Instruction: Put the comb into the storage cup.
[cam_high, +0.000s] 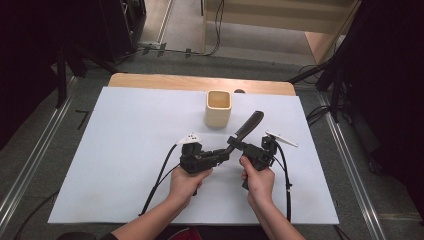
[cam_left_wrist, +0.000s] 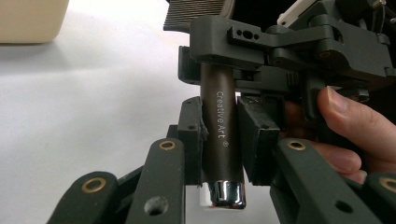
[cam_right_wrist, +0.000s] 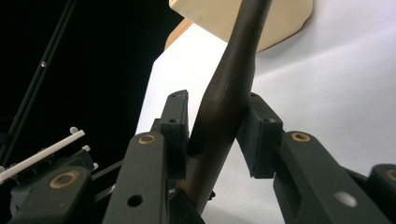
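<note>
Two-handed transfer of a brown Creative Art brush (cam_left_wrist: 220, 135). Left tongs (cam_left_wrist: 219, 140) clamp its handle near the chrome cap; right tongs (cam_right_wrist: 219, 140) close onto the thicker stem, bristles aimed toward the cream cup (cam_high: 218, 108) beyond them on the counter (cam_high: 125, 150).

A dark brown brush handle (cam_left_wrist: 220, 126) with white lettering, cream cup (cam_high: 218, 108), white table sheet (cam_high: 125, 150).

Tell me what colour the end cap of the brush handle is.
Shiny silver chrome: the end cap on the dark brown brush handle shows best in the left gripper view.
</note>
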